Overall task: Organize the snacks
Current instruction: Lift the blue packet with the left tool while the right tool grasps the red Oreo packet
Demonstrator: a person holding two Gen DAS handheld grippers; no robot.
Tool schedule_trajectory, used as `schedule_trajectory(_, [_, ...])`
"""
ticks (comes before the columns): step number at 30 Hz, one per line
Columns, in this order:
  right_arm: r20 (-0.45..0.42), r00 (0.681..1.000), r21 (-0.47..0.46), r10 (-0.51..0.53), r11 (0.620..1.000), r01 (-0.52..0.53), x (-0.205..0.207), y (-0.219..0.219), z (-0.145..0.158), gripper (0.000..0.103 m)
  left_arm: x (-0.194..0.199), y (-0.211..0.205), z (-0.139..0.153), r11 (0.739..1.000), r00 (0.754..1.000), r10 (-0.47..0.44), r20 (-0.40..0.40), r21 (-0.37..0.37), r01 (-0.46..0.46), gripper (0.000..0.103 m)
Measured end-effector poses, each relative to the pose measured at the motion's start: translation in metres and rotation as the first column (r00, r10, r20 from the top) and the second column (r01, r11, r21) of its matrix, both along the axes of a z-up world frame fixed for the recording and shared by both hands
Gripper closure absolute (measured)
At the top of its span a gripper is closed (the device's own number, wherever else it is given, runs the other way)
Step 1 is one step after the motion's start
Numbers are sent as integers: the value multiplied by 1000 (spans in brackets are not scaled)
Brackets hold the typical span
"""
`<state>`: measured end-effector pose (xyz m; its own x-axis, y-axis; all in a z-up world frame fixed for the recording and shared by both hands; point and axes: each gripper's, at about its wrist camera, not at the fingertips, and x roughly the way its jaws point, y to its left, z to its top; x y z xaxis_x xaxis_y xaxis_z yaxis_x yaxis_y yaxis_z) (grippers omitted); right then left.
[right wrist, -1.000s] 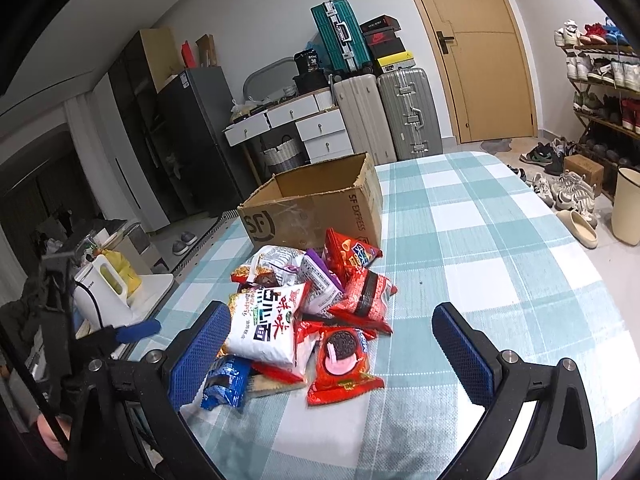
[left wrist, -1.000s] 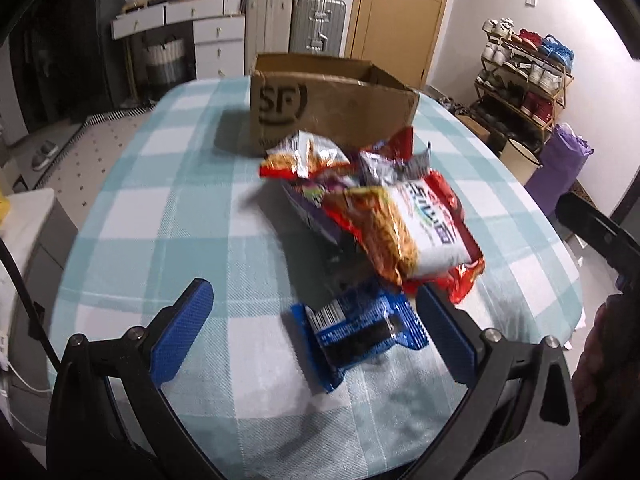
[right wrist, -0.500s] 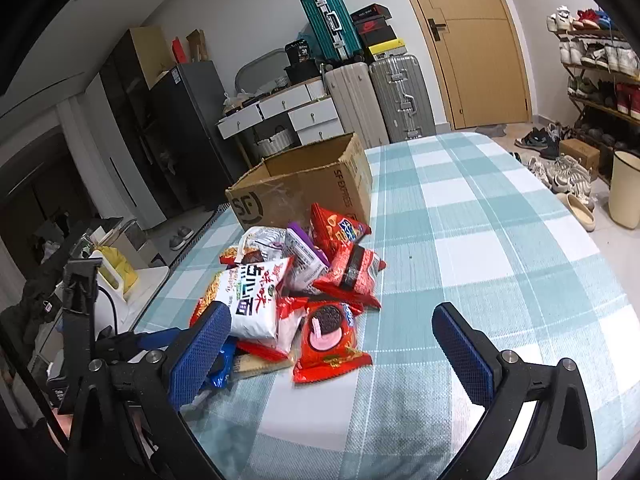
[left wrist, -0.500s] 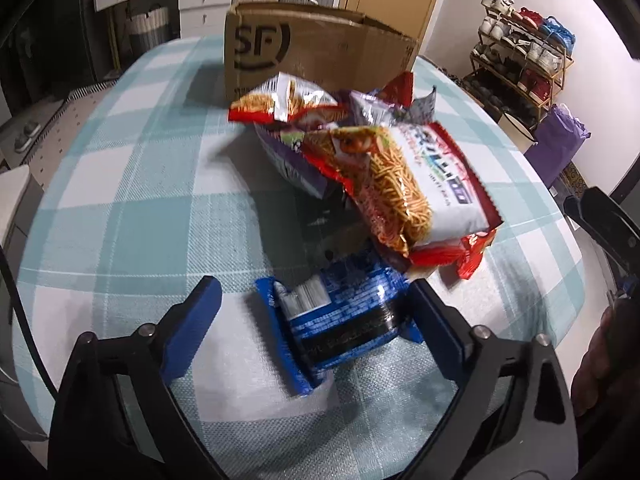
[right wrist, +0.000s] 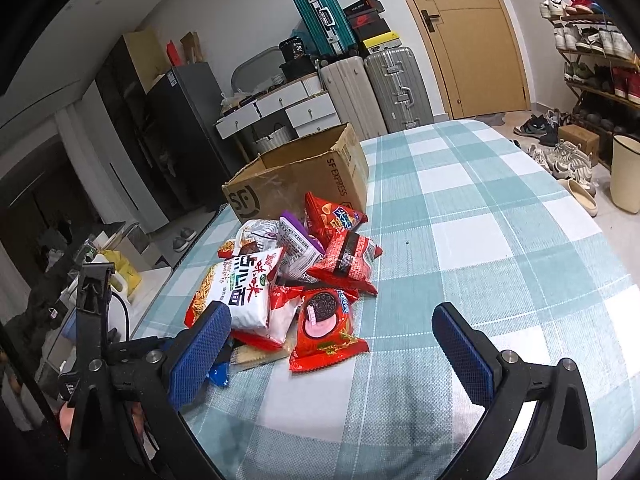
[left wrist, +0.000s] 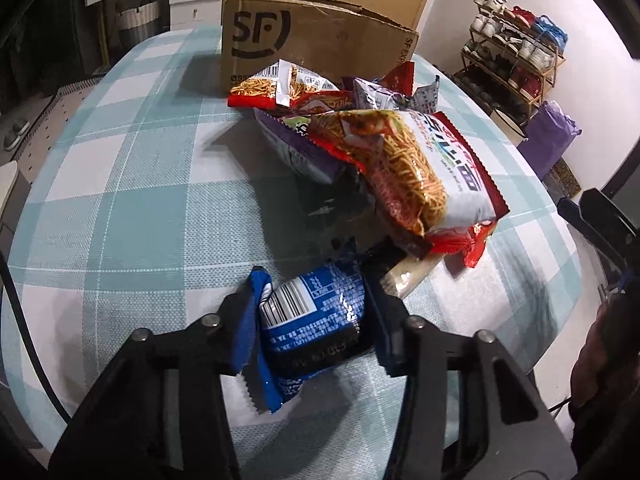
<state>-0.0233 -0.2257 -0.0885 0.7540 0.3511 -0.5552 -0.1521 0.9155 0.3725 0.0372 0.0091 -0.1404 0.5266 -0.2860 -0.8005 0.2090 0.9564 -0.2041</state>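
My left gripper [left wrist: 310,304] is shut on a blue cookie packet [left wrist: 312,320] at the near edge of the snack pile, on the tablecloth. Behind it lie a white-and-red noodle snack bag [left wrist: 416,168], a purple packet [left wrist: 296,148] and another noodle bag [left wrist: 280,88]. An open SF cardboard box [left wrist: 316,36] stands behind the pile. My right gripper [right wrist: 332,344] is open and empty, above the table near a red Oreo packet [right wrist: 326,326]. The pile [right wrist: 288,268] and the box [right wrist: 304,180] also show in the right wrist view.
The table has a teal-and-white checked cloth [right wrist: 500,240]. Suitcases [right wrist: 380,88], white drawers [right wrist: 280,112] and a wooden door [right wrist: 468,36] stand behind. A shoe rack [left wrist: 516,64] is at the right. My other gripper shows at the right edge of the left wrist view [left wrist: 600,220].
My left gripper moved forward and down over the blue cookie packet and shut on it. My right gripper drifted slightly closer to the pile and stayed open.
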Motion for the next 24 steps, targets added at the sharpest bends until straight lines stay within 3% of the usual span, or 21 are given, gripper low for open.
schedule_trajectory(12, [-34, 999, 8, -8, 1000, 8, 2, -3, -8, 1, -12, 17, 2, 1000, 1000, 3, 24, -13, -3, 61])
schedule_trajectory(24, [-137, 990, -39, 26, 999, -32, 21, 4, -30, 1, -16, 45, 22, 998, 996, 52, 69, -45, -49, 61])
